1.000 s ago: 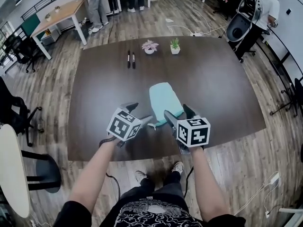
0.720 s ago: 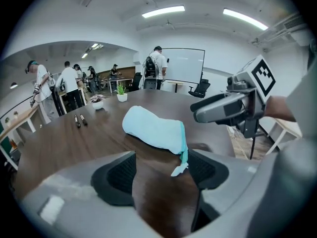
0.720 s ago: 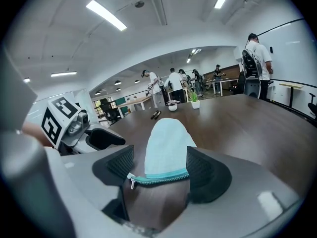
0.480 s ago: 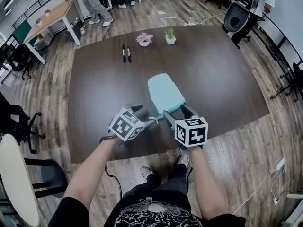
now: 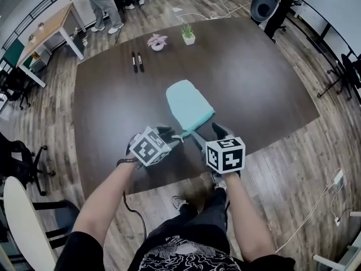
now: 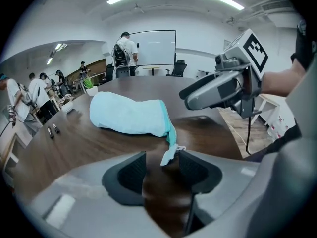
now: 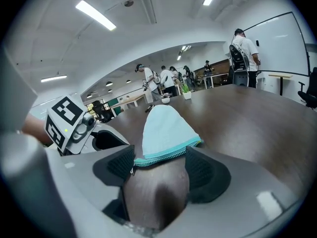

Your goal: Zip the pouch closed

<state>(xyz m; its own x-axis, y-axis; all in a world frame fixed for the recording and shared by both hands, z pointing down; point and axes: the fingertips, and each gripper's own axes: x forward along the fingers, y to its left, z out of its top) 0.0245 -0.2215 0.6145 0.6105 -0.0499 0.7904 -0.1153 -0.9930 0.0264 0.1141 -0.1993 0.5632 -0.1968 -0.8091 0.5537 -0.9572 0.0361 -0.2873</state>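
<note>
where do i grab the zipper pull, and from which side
Probably best to pinch the pale tab trailing loose off the pouch's zipper corner, coming from the side away from the pouch, in line with the tab. It sticks out clear of the fabric and sits between the left gripper's closing jaws.

Teal pouch (image 5: 189,105) flat on dark desk (image 5: 254,83). Left gripper (image 5: 171,136) at its near corner, jaws closing, white zipper tab (image 5: 179,135) between their tips. Right gripper (image 5: 207,133) at pouch's near edge. Two pens (image 5: 137,62), two potted plants (image 5: 188,34) far side.
</note>
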